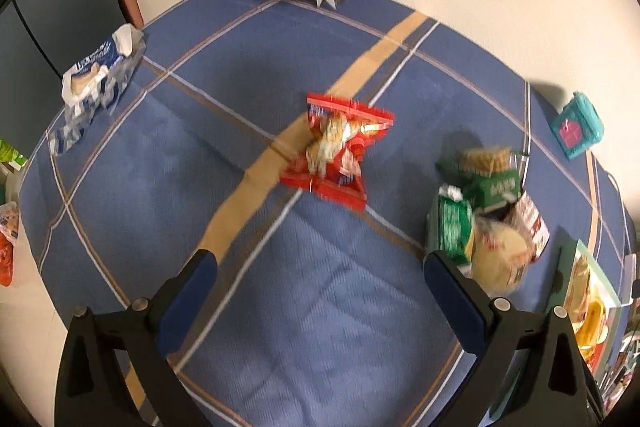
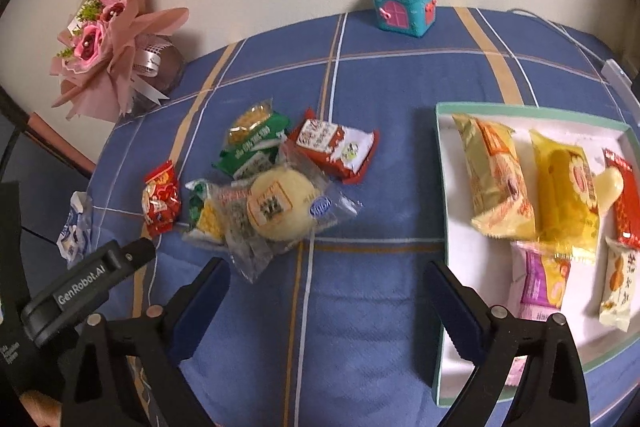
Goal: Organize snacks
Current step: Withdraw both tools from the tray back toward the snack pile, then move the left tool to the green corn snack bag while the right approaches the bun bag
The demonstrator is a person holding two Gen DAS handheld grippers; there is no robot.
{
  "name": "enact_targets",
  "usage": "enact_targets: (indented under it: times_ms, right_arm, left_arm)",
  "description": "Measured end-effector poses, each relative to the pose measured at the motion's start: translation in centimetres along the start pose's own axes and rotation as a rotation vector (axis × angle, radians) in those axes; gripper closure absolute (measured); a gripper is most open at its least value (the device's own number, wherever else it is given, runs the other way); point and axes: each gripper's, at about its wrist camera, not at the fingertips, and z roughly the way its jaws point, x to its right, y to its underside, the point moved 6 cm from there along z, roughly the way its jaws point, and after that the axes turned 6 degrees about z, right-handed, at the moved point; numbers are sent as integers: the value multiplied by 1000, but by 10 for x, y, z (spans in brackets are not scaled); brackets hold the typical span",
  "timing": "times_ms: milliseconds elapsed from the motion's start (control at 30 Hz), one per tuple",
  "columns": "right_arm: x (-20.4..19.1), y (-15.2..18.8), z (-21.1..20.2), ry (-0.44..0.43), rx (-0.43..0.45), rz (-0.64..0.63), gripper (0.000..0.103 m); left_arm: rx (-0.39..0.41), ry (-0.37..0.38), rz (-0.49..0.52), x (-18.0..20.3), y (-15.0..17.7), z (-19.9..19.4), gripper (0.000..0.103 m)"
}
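Observation:
A small red snack packet (image 1: 340,151) lies on the blue checked tablecloth, ahead of my open left gripper (image 1: 320,261), which has nothing between its fingers. To its right is a pile of snacks (image 1: 480,211). In the right wrist view that pile shows a round pastry in a clear wrapper (image 2: 280,207), green packets (image 2: 252,143) and a red-and-white packet (image 2: 336,147). The small red packet (image 2: 160,199) lies just left of the pile. My right gripper (image 2: 326,269) hangs open and empty over bare cloth, between the pile and a white tray (image 2: 528,108) that holds several wrapped snacks.
A blue-and-white packet (image 1: 100,79) lies near the table's left edge. A pink bouquet (image 2: 108,39) and a teal house-shaped box (image 2: 404,3) stand at the back by the wall. The left gripper's body (image 2: 88,283) shows at the lower left of the right wrist view.

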Motion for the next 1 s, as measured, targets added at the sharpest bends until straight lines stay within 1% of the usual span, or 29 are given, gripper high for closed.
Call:
enact_targets:
  times_ms: [133, 267, 467, 633, 767, 900, 967, 1000]
  right_arm:
    - [-6, -9, 9, -6, -6, -2, 4]
    - [-18, -16, 21, -7, -11, -35, 4]
    - [-29, -20, 39, -1, -32, -73, 7]
    - [-34, -21, 55, 1, -53, -91, 7]
    - [-38, -20, 69, 9, -72, -105, 7]
    - [-39, -17, 82, 13, -92, -116, 7]
    - [-40, -17, 84, 28, -87, -133, 7]
    - [-41, -17, 85, 35, -84, -142, 7]
  left_arm:
    - [25, 18, 8, 3, -11, -2, 0]
    - [31, 65, 30, 16, -20, 1, 0]
    - [-4, 153, 32, 35, -26, 16, 0]
    - [-36, 191, 50, 51, -26, 30, 0]
    - [-69, 208, 58, 60, -24, 44, 0]
    - [-93, 213, 63, 65, -22, 55, 7]
    - [-100, 217, 61, 67, -22, 59, 13]
    - [-102, 223, 57, 66, -21, 60, 18]
